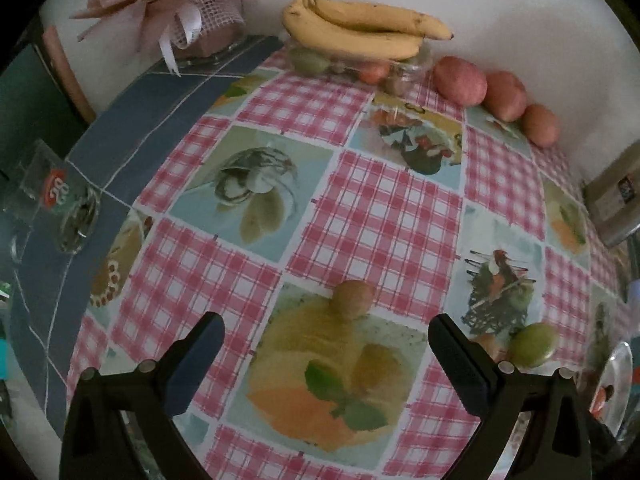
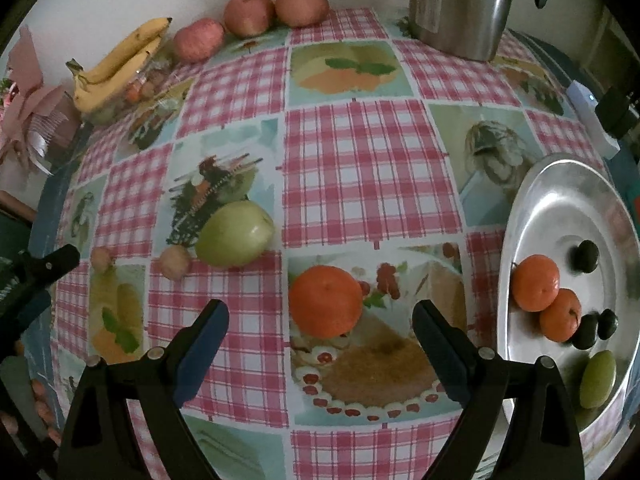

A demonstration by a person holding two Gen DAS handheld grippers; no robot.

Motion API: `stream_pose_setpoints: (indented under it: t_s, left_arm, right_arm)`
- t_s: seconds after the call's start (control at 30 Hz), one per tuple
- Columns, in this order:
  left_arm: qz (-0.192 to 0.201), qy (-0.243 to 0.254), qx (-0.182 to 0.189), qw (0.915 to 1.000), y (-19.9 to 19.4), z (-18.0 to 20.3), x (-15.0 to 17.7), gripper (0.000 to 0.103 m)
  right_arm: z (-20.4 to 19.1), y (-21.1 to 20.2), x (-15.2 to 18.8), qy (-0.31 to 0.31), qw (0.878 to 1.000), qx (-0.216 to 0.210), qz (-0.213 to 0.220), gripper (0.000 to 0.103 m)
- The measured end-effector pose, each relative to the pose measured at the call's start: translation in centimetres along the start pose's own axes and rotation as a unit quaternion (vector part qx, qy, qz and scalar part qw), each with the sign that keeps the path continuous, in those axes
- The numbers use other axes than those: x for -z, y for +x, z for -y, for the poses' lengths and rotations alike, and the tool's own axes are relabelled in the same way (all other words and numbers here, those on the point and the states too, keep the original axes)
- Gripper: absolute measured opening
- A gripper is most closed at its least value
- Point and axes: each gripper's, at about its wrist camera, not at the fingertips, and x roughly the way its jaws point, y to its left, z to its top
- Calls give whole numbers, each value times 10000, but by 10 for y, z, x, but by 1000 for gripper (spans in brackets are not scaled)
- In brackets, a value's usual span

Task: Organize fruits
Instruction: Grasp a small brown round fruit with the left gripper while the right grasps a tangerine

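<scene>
1. My right gripper [image 2: 320, 320] hangs wide open around 1 orange [image 2: 325, 301] on the desk [image 2: 372, 168]; nothing blocks it.
2. My left gripper [image 1: 326, 332] is open, 1 small brown fruit [image 1: 353, 298] just ahead.
3. The metal plate [image 2: 520, 216] holds 2 oranges, 3 dark fruits, 1 green.
4. 3 apples [image 2: 248, 13] and 1 banana bunch [image 2: 120, 64] line the wall.

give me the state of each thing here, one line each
left gripper: jaws open, empty
right gripper: jaws open, empty
orange: loose on cloth, between open jaws
green apple: loose on cloth
metal plate: holds two oranges, dark fruits, a green fruit
bananas: atop clear container
</scene>
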Motion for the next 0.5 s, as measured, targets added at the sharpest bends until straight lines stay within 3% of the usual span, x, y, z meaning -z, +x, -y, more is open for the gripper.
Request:
stream_pose_setpoints:
  t_s: [0.1,0.23,0.37,0.47,0.5]
  left_arm:
    - [-12,4,44,10000,8,2,-1,100]
    - [-130,40,87,9999,23,7,-3,81]
    - [-209,-145,241,9994,33,6,-3,68]
    - [-180,-281,313,9990,35,4,-3,56]
    - [-176,-326,347,9987,35,2,-4,49]
  right_arm:
    - [1,6,0,36,10000,19,-60,93]
    - [3,8,0,55,10000,48,-65,92]
    - [3,7,-1,56,10000,60,-29,75]
    - [5,8,-1,107,9999,58,-44,73]
    - [6,8,-1,123,9999,49,-43,68]
